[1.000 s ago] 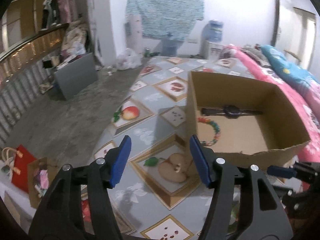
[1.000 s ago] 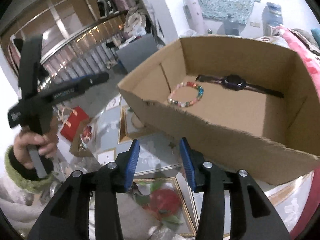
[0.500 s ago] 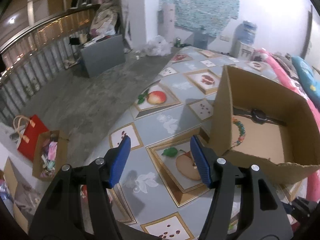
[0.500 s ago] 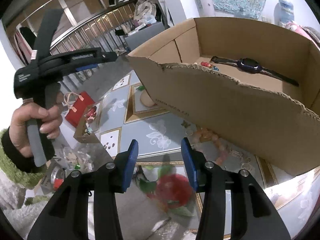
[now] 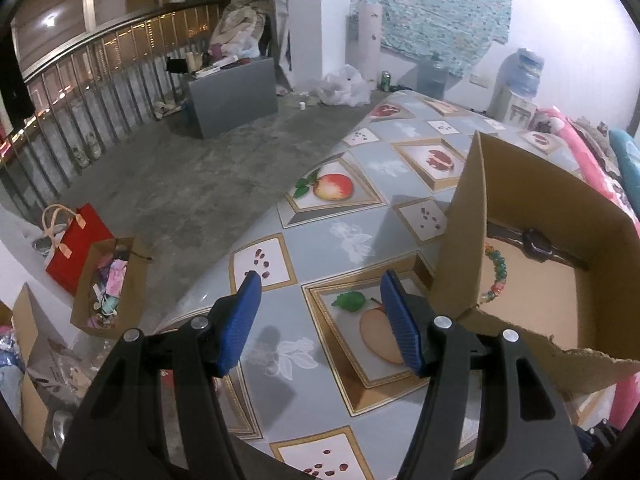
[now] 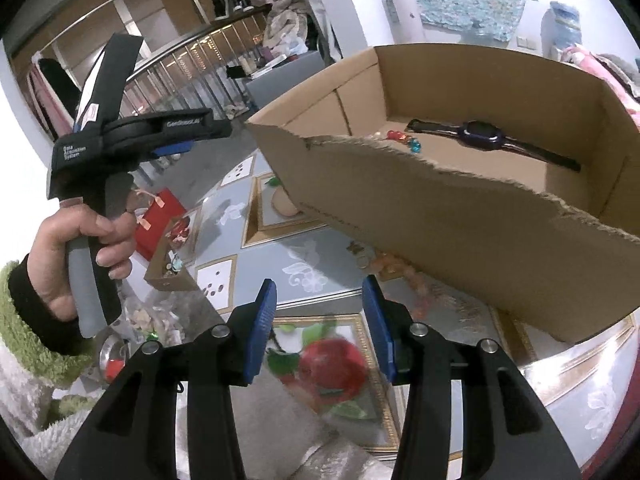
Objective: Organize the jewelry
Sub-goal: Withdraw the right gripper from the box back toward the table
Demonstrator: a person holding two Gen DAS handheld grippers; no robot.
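Note:
An open cardboard box (image 5: 532,312) stands on the table's fruit-print cloth (image 5: 352,240). A beaded bracelet (image 5: 496,276) and a dark wristwatch (image 5: 538,242) lie inside it. My left gripper (image 5: 320,278) hangs open and empty over the cloth, left of the box. In the right wrist view the box's torn near wall (image 6: 440,220) hides most of the bracelet (image 6: 404,140), but the watch (image 6: 480,134) shows. Loose orange beads (image 6: 396,268) and a small ring (image 6: 362,260) lie at the wall's foot. My right gripper (image 6: 319,284) is open and empty just short of them.
A hand (image 6: 80,248) holds the left gripper (image 6: 220,128) up at the left of the right wrist view. Off the table's left edge, on the floor, are a red bag (image 5: 76,244), a brown box of clutter (image 5: 108,284) and a grey cabinet (image 5: 234,96). Pink bedding (image 5: 600,176) lies behind the box.
The left view has rolled and swung left, so the box now sits at its right edge. In the right view the near wall looms larger and the loose beads have appeared.

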